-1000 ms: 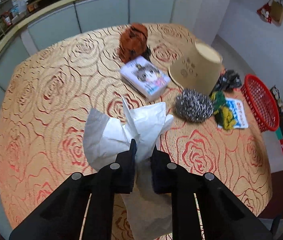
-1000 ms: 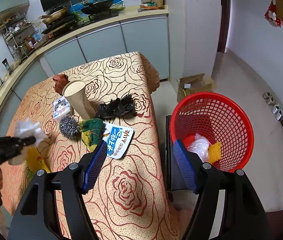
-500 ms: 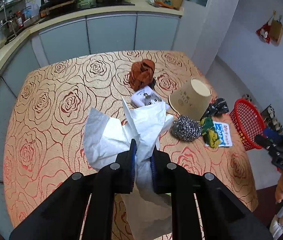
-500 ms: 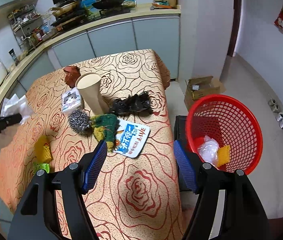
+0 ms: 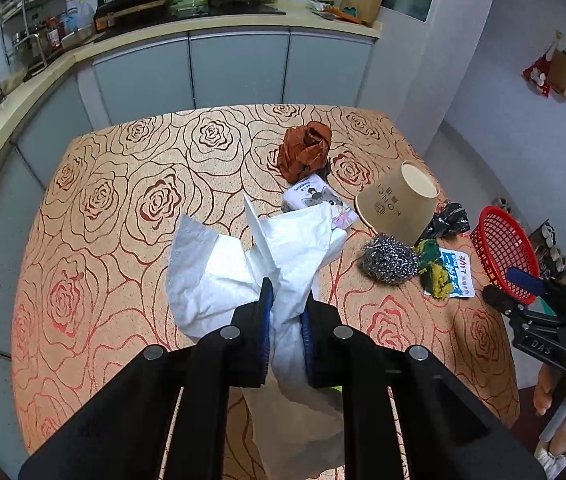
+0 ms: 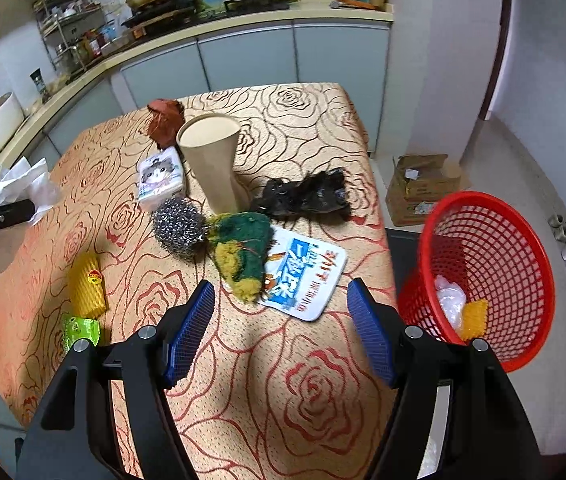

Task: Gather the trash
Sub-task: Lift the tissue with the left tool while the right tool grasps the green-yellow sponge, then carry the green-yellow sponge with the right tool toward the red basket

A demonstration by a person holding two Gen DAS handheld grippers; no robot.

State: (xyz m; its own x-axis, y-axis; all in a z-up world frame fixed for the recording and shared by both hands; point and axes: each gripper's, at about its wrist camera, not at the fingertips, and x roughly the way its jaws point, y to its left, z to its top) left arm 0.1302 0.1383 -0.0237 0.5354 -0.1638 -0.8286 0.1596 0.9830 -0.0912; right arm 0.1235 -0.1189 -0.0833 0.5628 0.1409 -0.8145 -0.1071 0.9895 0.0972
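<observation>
Tongs, left (image 5: 286, 312): pinched shut on a crumpled white tissue (image 5: 251, 264), held above the bench (image 5: 123, 216). Tongs, right (image 6: 281, 320): jaws wide apart, nothing between them, over the bench's edge beside the red basket (image 6: 523, 240).

Risk: only a narrow fold of tissue is clamped; the loose wings may tear or slip free in transit and fall short of the basket.

Risk: the empty tongs, dropping for the printed packet (image 6: 303, 276), may knock the scouring sponge (image 6: 243, 252) lying partly on it.
</observation>
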